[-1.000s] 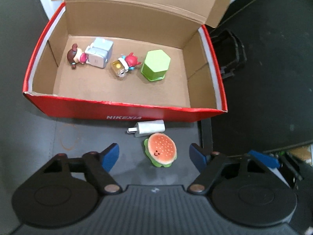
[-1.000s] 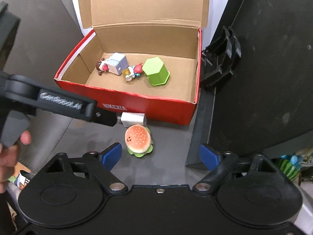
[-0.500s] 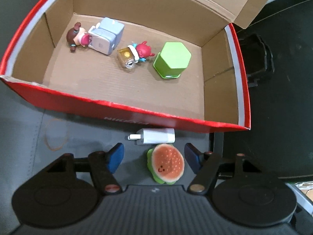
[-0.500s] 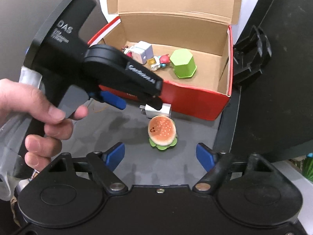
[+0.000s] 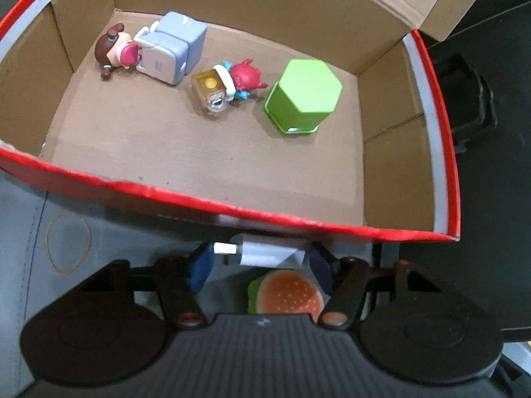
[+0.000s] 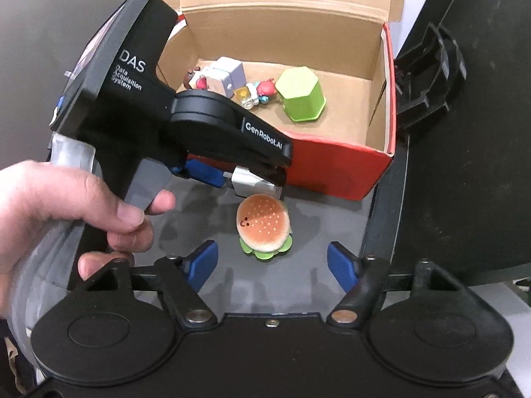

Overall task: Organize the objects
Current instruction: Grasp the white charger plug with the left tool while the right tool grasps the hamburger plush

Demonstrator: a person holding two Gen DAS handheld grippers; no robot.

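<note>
Charger (image 5: 267,252), a white plug block lying against the red box (image 5: 232,212) front beside the burger toy (image 6: 264,224), looks light, rigid and slick, so the left gripper (image 5: 257,262), jaws just closing around it, should pinch its flat sides, while the right gripper (image 6: 272,265) hangs open, also narrowing, holding nothing.

**Left gripper closing around the white charger**

The left gripper (image 5: 257,267) points down at a white charger (image 5: 265,253) that lies on the grey surface just in front of the red shoe box (image 5: 232,210). Its jaws have just been closing, with the charger between the blue pads; whether they press on it is unclear. A burger toy (image 5: 285,293) sits just nearer the camera. In the box lie a green hexagonal container (image 5: 303,94), two small figures and a pale blue block. A rubber band (image 5: 68,240) lies to the left.
</note>
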